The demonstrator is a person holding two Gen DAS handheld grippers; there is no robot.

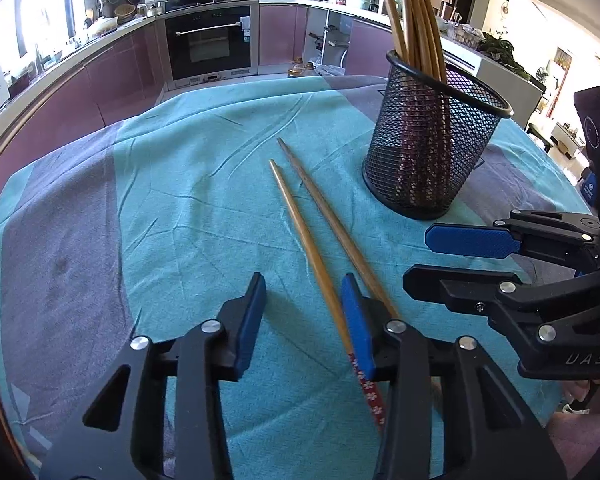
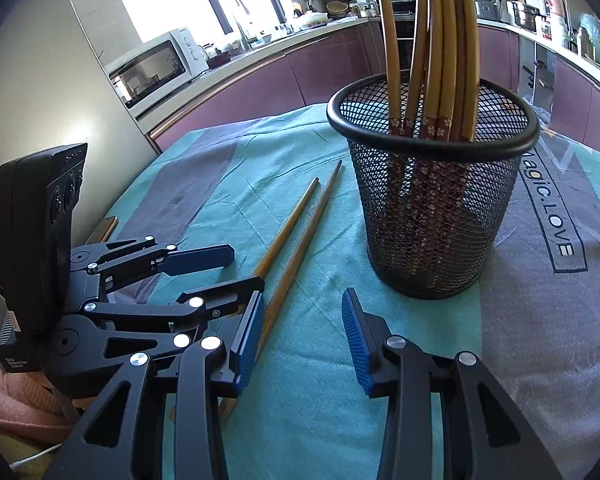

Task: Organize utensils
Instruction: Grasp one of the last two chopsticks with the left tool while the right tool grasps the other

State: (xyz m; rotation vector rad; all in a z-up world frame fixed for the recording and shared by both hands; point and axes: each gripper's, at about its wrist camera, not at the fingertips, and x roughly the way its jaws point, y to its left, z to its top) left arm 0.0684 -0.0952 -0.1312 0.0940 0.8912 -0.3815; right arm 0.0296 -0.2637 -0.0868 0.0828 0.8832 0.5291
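Note:
Two loose wooden chopsticks lie side by side on the teal cloth: a lighter one (image 1: 300,232) (image 2: 288,224) and a darker one (image 1: 332,220) (image 2: 308,236). My left gripper (image 1: 304,316) (image 2: 246,268) is down at the cloth and open. The lighter chopstick runs between its fingers, close against the right pad (image 1: 356,320); the darker one lies outside that finger. A black mesh cup (image 1: 432,152) (image 2: 432,208) holds several upright chopsticks (image 1: 416,20) (image 2: 440,40). In front of the cup my right gripper (image 2: 304,320) (image 1: 418,258) stands open over bare cloth, just right of the darker chopstick.
The table is covered by a teal and grey cloth (image 1: 140,200) with printed lettering (image 2: 552,216) on the right. Purple kitchen cabinets (image 1: 112,72), an oven (image 1: 210,40) and a microwave (image 2: 156,68) stand beyond the far edge. A pink sleeve (image 2: 12,396) shows at bottom left.

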